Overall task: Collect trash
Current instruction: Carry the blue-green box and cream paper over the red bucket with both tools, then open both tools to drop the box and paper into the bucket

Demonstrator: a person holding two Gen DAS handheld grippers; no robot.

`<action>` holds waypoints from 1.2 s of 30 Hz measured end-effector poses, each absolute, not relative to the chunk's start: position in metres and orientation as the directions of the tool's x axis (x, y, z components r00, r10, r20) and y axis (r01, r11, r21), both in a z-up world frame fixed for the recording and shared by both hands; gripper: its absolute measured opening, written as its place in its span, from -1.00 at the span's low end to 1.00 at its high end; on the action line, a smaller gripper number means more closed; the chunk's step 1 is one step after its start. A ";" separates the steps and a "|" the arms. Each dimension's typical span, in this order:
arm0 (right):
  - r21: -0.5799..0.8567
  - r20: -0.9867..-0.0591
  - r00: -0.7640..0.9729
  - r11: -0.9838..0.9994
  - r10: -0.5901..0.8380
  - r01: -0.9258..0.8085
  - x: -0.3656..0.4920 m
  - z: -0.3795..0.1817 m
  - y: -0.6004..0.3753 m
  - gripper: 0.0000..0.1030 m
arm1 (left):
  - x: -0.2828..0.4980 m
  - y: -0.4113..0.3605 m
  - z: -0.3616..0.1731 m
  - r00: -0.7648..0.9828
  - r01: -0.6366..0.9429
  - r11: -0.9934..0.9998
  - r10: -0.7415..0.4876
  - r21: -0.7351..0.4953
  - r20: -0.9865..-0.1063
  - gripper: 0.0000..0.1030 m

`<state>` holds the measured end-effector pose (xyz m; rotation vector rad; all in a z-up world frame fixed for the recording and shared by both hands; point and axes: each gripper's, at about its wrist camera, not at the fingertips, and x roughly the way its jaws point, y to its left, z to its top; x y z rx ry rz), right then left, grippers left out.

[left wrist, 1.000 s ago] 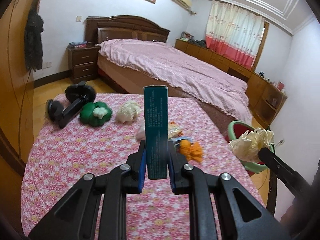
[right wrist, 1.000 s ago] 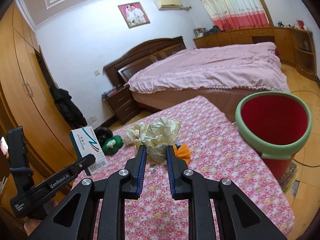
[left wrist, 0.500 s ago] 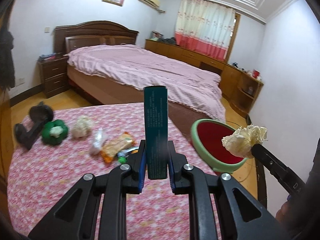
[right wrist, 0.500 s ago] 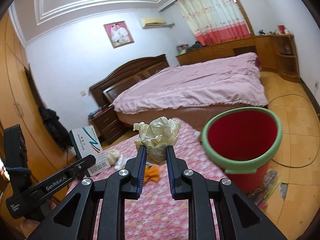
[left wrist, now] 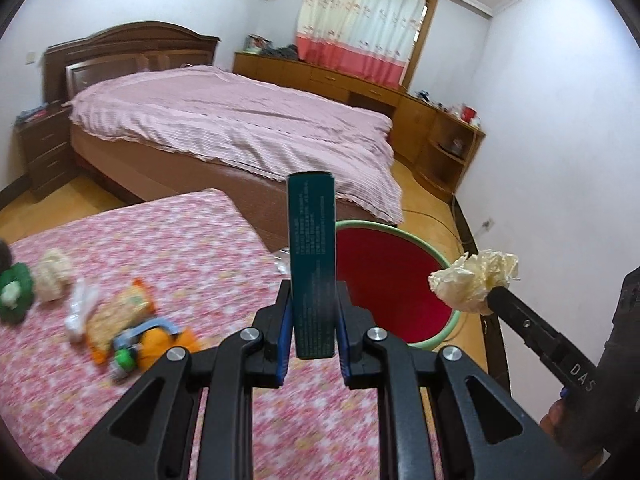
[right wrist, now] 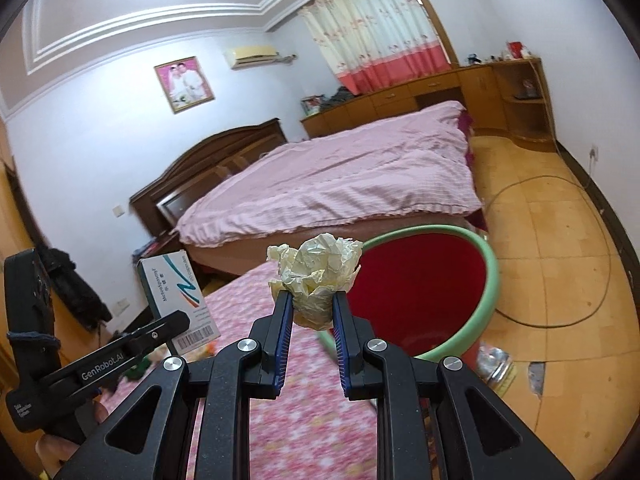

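My left gripper [left wrist: 312, 300] is shut on a teal and white cardboard box [left wrist: 311, 256], held upright above the table's right edge; the box also shows in the right wrist view [right wrist: 176, 300]. My right gripper [right wrist: 309, 300] is shut on a crumpled ball of pale yellow paper [right wrist: 316, 276], which also shows in the left wrist view [left wrist: 474, 280]. A red bin with a green rim [left wrist: 400, 280] stands on the floor just beyond the table; in the right wrist view the bin [right wrist: 424, 288] is right behind the paper ball.
The table has a pink flowered cloth [left wrist: 160, 240]. On its left lie an orange wrapper and small items [left wrist: 132, 328], a white wad [left wrist: 52, 272] and a green toy [left wrist: 16, 292]. A bed [left wrist: 240, 120] lies beyond. A cable [right wrist: 560, 248] runs over the floor.
Both grippers have swung right toward the bin, each keeping its load. The bin now looks larger and nearer, and the table litter has slid to the left of view.
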<state>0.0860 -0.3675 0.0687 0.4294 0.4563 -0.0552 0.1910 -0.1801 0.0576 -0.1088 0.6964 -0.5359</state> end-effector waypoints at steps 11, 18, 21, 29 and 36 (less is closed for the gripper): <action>0.397 -0.527 0.850 0.882 -0.006 0.252 0.129 0.033 -0.428 -0.60 | 0.237 -0.254 0.021 0.536 0.497 0.819 -0.549 -0.286 -0.642 -0.65; 0.374 -0.568 0.823 0.882 -0.026 0.286 0.148 0.013 -0.450 -0.60 | 0.256 -0.280 -0.010 0.476 0.501 0.815 -0.541 -0.293 -0.693 -0.65; 0.375 -0.586 0.810 0.878 -0.024 0.297 0.155 0.004 -0.457 -0.60 | 0.259 -0.284 -0.018 0.460 0.499 0.813 -0.542 -0.300 -0.703 -0.65; 0.376 -0.618 0.786 0.870 -0.022 0.320 0.168 -0.012 -0.467 -0.56 | 0.268 -0.287 -0.034 0.450 0.466 0.844 -0.486 -0.268 -0.749 -0.46; 0.383 -0.622 0.783 0.866 -0.014 0.320 0.167 -0.013 -0.465 -0.44 | 0.271 -0.288 -0.032 0.449 0.467 0.841 -0.491 -0.272 -0.747 -0.40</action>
